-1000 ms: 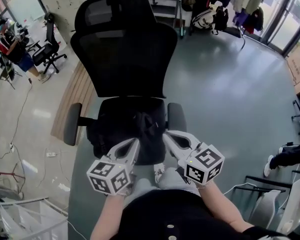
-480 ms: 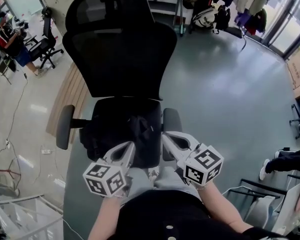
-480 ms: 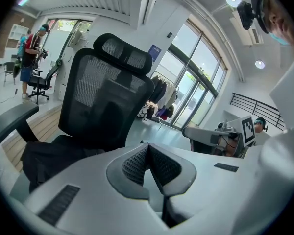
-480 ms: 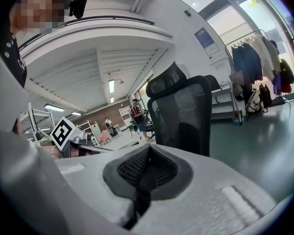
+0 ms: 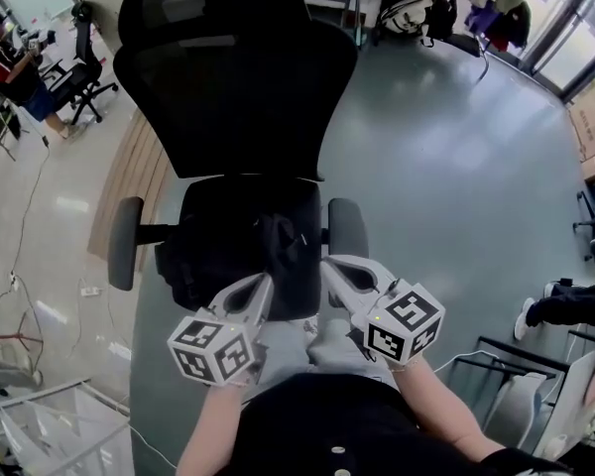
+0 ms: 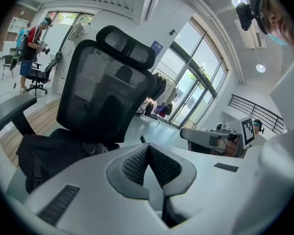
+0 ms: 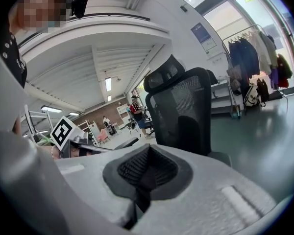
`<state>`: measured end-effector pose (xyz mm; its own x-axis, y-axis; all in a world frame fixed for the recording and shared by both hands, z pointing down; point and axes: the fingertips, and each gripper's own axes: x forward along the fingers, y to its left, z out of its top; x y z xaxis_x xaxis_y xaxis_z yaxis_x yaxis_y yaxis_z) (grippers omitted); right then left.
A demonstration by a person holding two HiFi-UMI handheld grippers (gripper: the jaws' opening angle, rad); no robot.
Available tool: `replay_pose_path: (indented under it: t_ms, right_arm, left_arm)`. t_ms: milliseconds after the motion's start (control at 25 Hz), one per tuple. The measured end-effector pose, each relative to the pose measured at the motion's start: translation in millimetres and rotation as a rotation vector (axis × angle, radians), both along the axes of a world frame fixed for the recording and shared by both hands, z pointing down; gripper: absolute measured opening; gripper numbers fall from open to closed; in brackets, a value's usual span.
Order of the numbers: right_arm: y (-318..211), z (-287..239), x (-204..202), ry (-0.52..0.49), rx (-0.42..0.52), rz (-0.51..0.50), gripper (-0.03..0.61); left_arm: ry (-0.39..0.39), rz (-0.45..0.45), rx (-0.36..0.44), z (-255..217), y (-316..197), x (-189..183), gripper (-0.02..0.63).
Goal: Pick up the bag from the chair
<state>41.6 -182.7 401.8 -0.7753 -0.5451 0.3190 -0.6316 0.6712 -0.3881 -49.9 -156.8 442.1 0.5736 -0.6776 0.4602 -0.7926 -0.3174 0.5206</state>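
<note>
Bag [image 5: 240,258] lies slumped on the seat of the chair [image 5: 233,87], not yet gripped. Left gripper [image 5: 262,286] and right gripper [image 5: 329,266] hover at its near edge, all jaws clenched on nothing. This looks like the approach; next, the 2 grippers likely must open and pinch the fabric.

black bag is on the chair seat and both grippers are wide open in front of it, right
No: the left gripper and right gripper are shut and empty, as both gripper views show. The black bag is on the chair.
</note>
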Motion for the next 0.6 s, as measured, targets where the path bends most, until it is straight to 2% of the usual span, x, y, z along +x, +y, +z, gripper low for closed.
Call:
replay_pose_path:
  t_ms: [600]
  right_arm:
    - [12.9,20.3,-15.4,0.031,-0.079,0.066,-0.002]
  left_arm:
    - [-0.008,0.061,-0.043,11.6,-4.6,-20.2,0.017]
